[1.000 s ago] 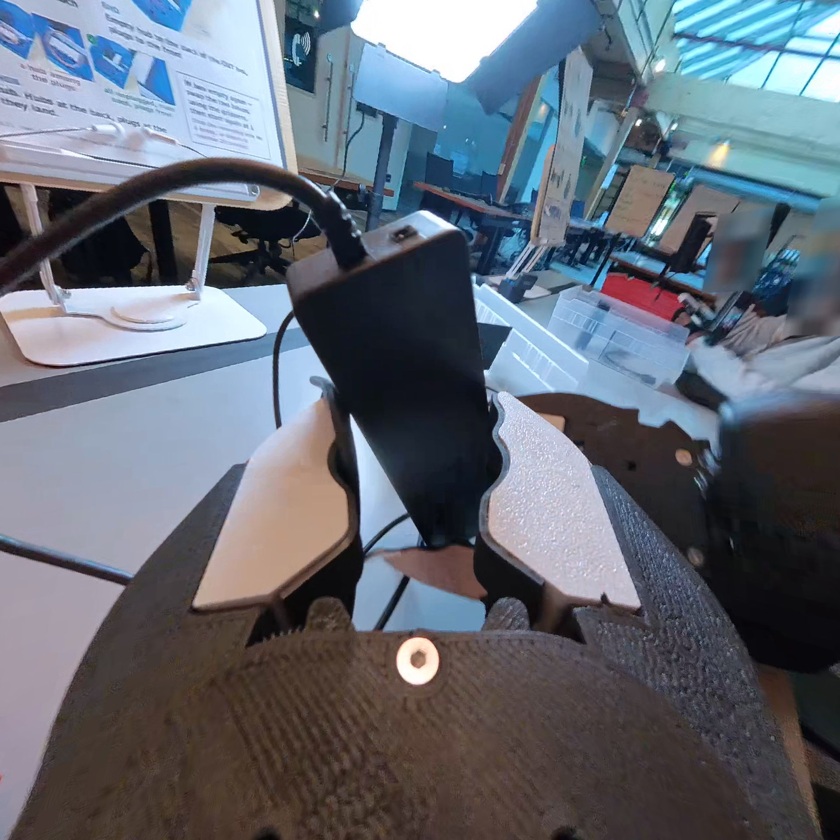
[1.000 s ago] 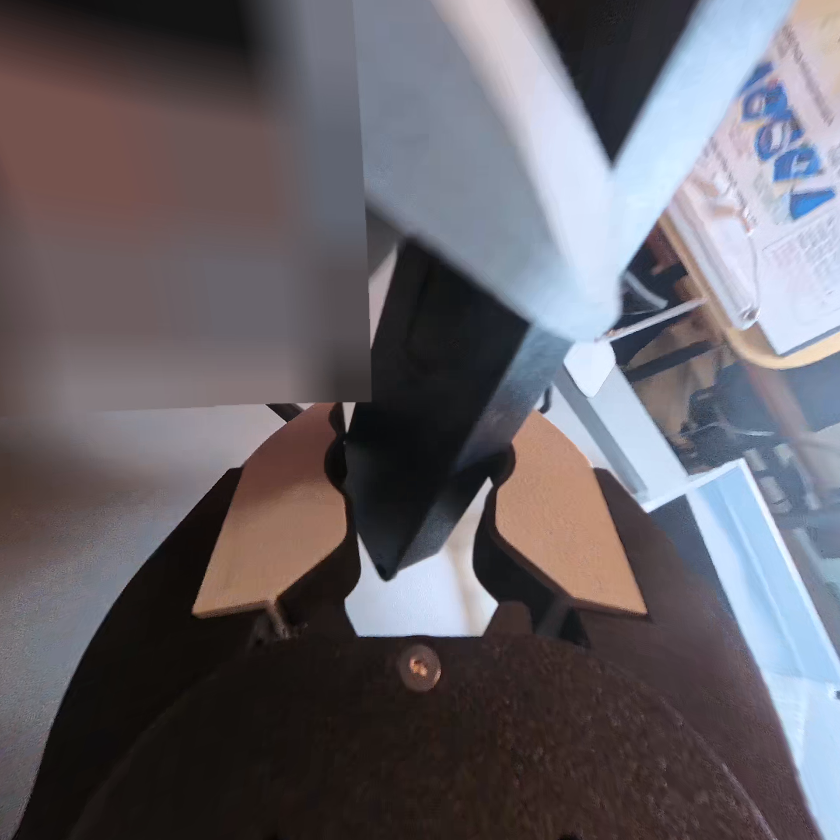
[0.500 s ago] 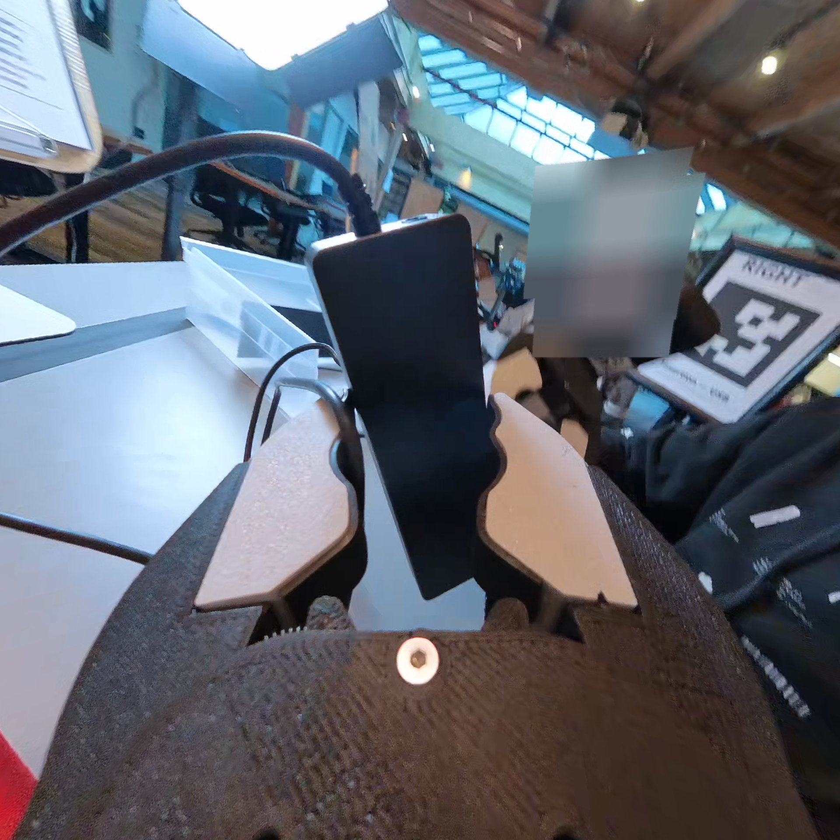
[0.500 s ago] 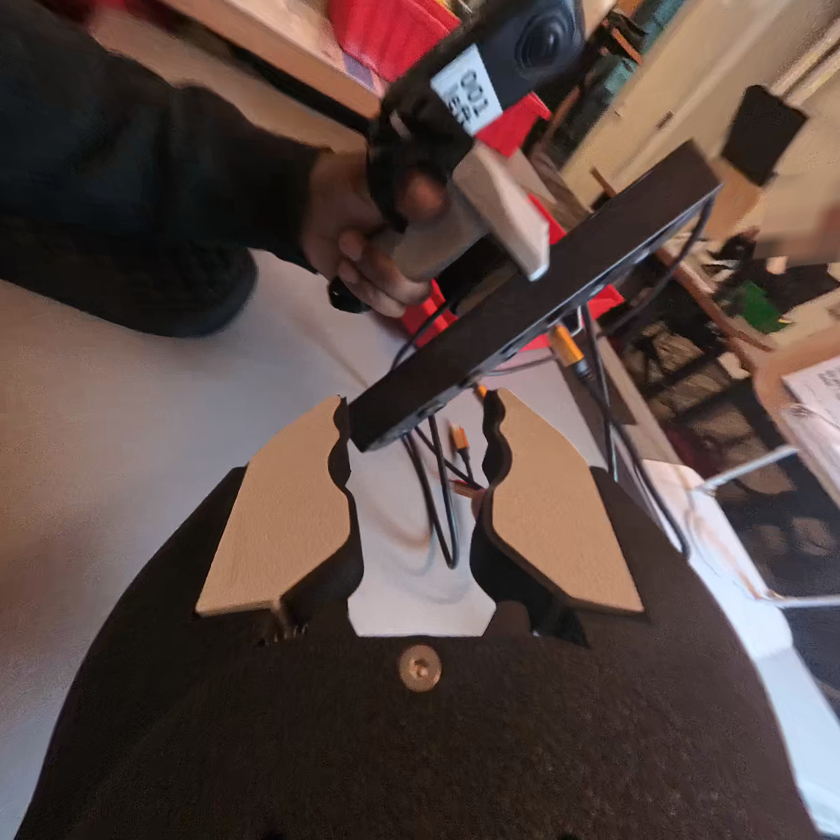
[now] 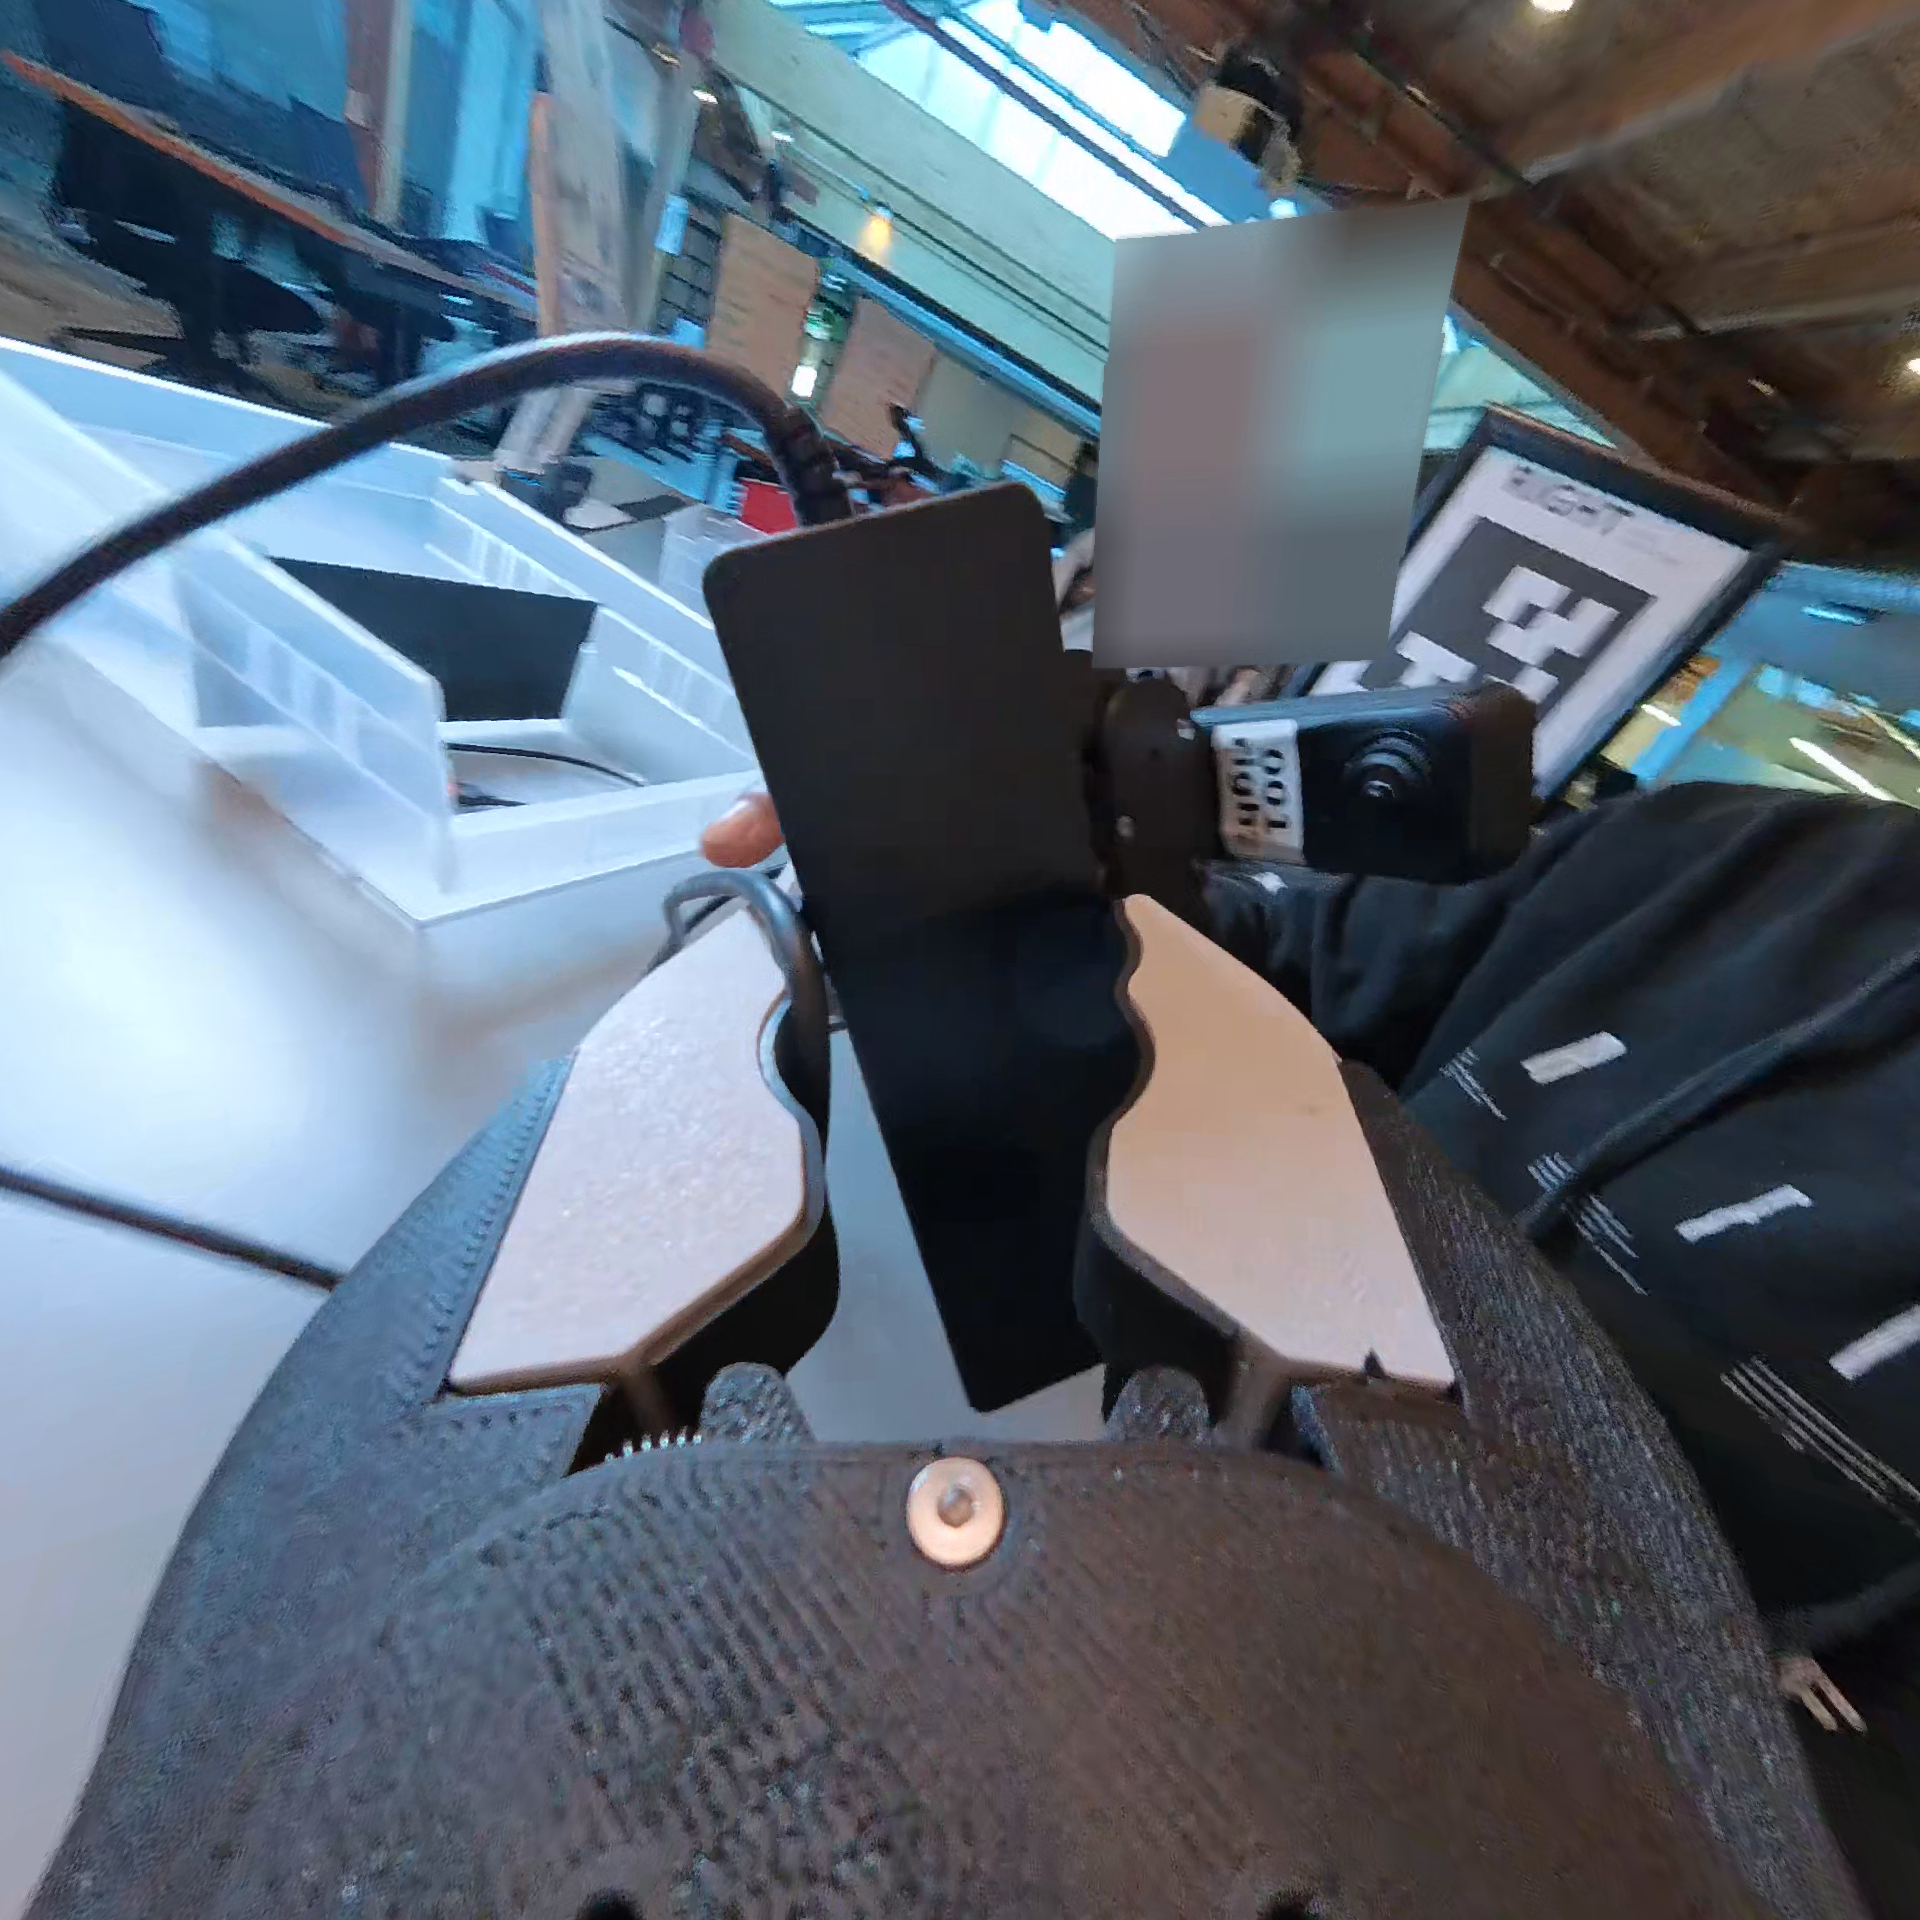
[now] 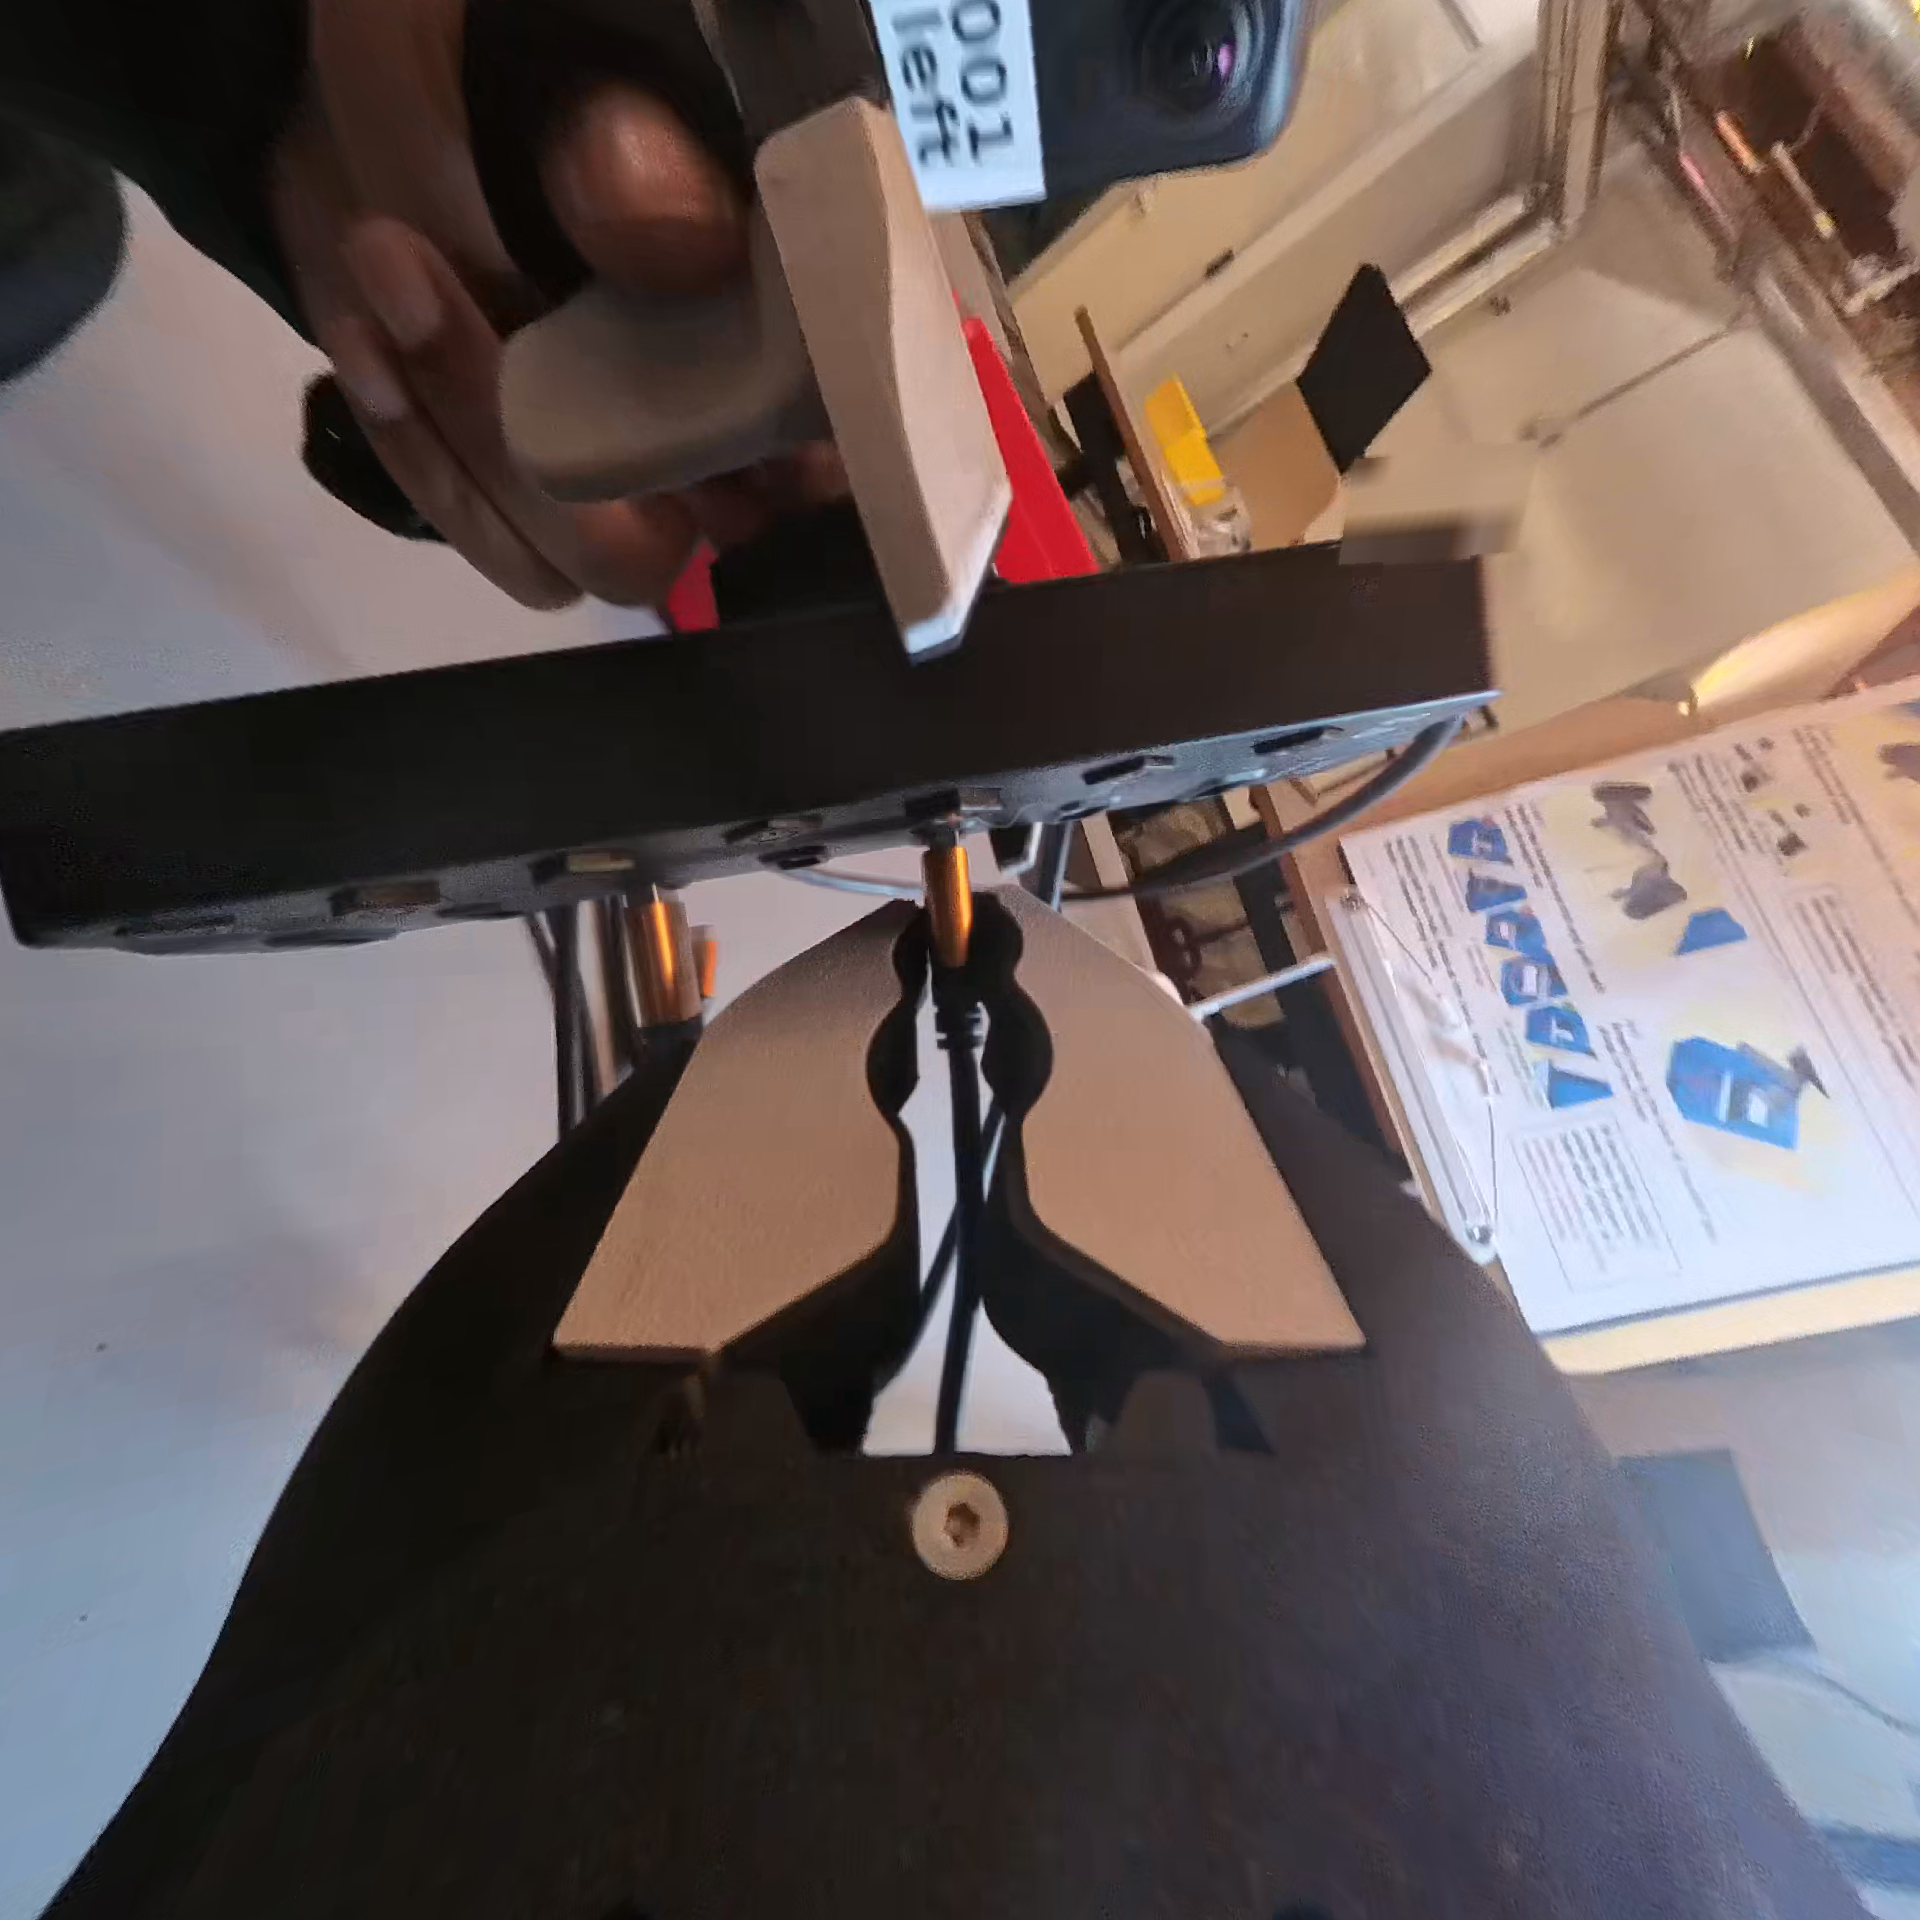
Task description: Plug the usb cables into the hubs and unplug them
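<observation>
My left gripper (image 5: 956,935) is shut on a black USB hub (image 5: 914,748) and holds it upright above the white table. A black cable (image 5: 416,416) leaves the hub's top end. In the right wrist view the hub (image 6: 727,727) lies across the frame, clamped by the left gripper's fingers (image 6: 883,364), port edge towards me. My right gripper (image 6: 951,925) is shut on an orange USB plug (image 6: 948,904) whose metal tip meets a port on that edge. Its black cable runs back between my fingers. Two more orange plugs (image 6: 660,956) hang from the hub at the left.
A clear plastic compartment tray (image 5: 312,727) stands on the table (image 5: 156,987) at the left. A person's dark sleeve (image 5: 1662,1143) fills the right. An instruction sheet on a stand (image 6: 1662,987) is at the right, and a red bin (image 6: 1018,468) sits behind the hub.
The left gripper has swung right with the hub. The right gripper let go of the hub's end, opened, moved to the port edge and shut on the orange plug.
</observation>
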`<state>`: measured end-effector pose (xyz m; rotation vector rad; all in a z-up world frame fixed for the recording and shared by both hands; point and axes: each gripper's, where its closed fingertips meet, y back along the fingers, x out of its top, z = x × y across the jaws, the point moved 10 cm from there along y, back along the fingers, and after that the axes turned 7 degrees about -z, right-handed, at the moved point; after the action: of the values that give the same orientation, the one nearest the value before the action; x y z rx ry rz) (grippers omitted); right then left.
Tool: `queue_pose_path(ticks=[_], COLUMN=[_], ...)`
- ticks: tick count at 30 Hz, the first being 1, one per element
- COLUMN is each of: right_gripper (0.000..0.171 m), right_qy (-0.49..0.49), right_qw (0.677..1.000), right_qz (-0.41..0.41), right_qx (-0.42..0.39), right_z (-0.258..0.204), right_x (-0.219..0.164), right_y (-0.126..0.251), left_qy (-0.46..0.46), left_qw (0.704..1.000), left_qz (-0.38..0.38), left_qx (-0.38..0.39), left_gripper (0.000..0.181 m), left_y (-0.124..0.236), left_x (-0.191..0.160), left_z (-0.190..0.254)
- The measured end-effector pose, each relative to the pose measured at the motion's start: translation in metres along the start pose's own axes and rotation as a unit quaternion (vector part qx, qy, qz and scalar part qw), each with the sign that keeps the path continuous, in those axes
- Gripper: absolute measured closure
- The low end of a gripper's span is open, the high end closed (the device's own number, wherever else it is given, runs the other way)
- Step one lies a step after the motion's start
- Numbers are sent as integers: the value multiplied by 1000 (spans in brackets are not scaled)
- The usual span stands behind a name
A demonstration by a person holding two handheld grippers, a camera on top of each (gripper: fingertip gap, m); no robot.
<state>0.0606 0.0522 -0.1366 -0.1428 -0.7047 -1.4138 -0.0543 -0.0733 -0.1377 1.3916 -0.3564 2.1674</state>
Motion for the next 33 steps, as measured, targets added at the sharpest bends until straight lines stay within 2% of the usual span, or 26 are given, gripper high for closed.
queue_pose_path(ticks=[2,4,6,7,8,12,17,19,21,24,26,29,31,33], right_gripper=[165,165,164,164,165,159,163,164,164,164,164,164,164,164], right_qy=[4,19,32,41,52,89,90,83,59,5,-70,-129,-137,-141], right_qw=[999,997,996,996,996,992,992,992,992,983,976,963,960,964], right_qz=[-45,-70,-71,-66,-67,-48,-32,-45,-58,-53,-17,28,33,3], right_qx=[-15,-31,-32,-31,-35,-82,-80,-86,-97,-175,-207,-235,-240,-224], right_z=[1,-2,-7,-10,-12,-17,-20,-11,6,51,89,147,180,203], right_x=[-4,-6,-4,-2,0,2,5,-3,-23,-42,-43,-35,-32,-38], right_y=[-4,-8,-11,-12,-12,-13,-13,-9,-1,25,51,89,103,103], left_qy=[-5,-20,-47,-66,-84,-95,-68,-62,-23,-51,-76,-79,-77,-75], left_qw=[999,996,989,983,981,976,983,980,981,972,967,968,969,971], left_qz=[-3,-26,-56,-67,-76,-109,-102,-69,1,38,39,37,25,20], left_qx=[49,87,129,155,159,165,139,178,193,225,239,236,232,228], left_gripper=[129,116,113,118,123,124,124,124,124,124,124,124,124,124], left_y=[3,0,-9,-13,-15,-12,-6,10,52,88,89,81,76,72], left_x=[1,1,-2,-3,-5,-3,-2,8,24,32,31,28,24,22], left_z=[-2,0,2,3,5,6,4,2,-3,8,15,14,10,9])
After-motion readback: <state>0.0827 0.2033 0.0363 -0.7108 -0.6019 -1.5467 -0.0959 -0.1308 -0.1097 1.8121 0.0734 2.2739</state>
